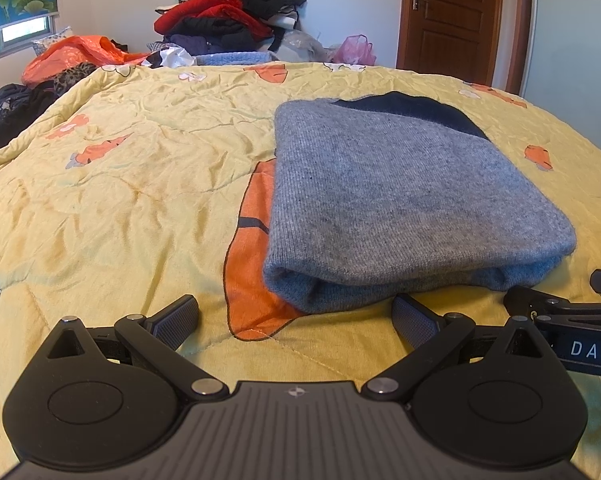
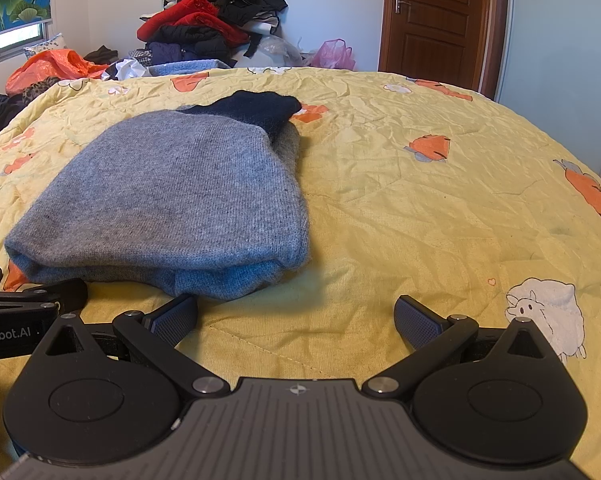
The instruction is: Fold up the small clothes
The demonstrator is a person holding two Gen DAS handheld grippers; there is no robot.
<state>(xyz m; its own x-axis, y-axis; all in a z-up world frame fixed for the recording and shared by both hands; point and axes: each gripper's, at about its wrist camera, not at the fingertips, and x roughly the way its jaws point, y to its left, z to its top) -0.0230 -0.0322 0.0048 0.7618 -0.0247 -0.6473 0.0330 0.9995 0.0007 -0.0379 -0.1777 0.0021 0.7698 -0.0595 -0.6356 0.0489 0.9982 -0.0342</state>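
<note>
A grey knitted garment [image 1: 400, 200] lies folded into a thick flat bundle on the yellow quilt [image 1: 120, 184], with a dark navy part [image 1: 412, 110] showing at its far end. My left gripper [image 1: 296, 316] is open just in front of the bundle's near edge, holding nothing. In the right wrist view the same grey garment [image 2: 172, 200] lies ahead to the left, its navy part [image 2: 252, 110] at the back. My right gripper [image 2: 296, 318] is open over bare quilt [image 2: 420, 200], its left finger [image 2: 174, 318] close to the bundle's near corner. Each gripper shows at the other view's edge.
A tall heap of red, black and dark clothes [image 1: 228, 12] stands beyond the bed's far edge, with an orange bag [image 1: 72, 56] to the left and a pink bag [image 1: 354, 50]. A brown door [image 1: 452, 16] is at the back right. The quilt spreads wide to the right of the bundle.
</note>
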